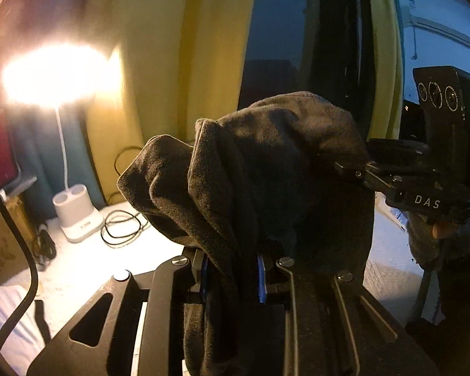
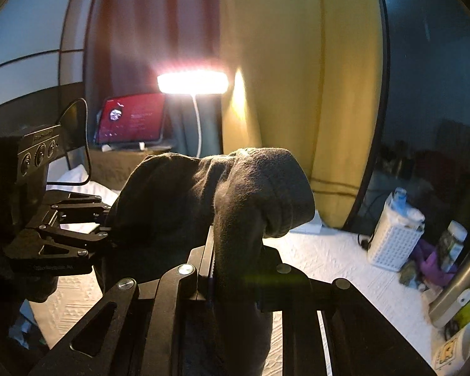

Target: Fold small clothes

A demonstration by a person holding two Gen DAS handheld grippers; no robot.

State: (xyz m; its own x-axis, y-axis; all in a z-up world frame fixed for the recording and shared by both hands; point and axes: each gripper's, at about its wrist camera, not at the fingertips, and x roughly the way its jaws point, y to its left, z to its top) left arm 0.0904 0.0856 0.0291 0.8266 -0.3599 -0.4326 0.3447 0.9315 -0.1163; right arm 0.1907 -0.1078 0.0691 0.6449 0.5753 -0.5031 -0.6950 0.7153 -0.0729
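Note:
A dark grey, fleecy small garment [image 1: 266, 156] hangs in the air, bunched up and stretched between both grippers. In the left wrist view my left gripper [image 1: 233, 269] is shut on one bunched end, with cloth draping down over its fingers. My right gripper [image 1: 344, 167] comes in from the right and pinches the other end. In the right wrist view the garment [image 2: 203, 194] folds over the right gripper [image 2: 235, 260], which is shut on it. The left gripper [image 2: 108, 222] grips it from the left. The fingertips are hidden by cloth.
Below lies a white textured surface [image 2: 329, 257]. A lit desk lamp [image 1: 53, 72] on a white base [image 1: 78, 216] stands with black cables [image 1: 122, 228] beside it. A red-screen tablet [image 2: 131, 122] sits on a box. A white basket [image 2: 394, 238] and bottles crowd the right; yellow curtains [image 2: 297, 94] hang behind.

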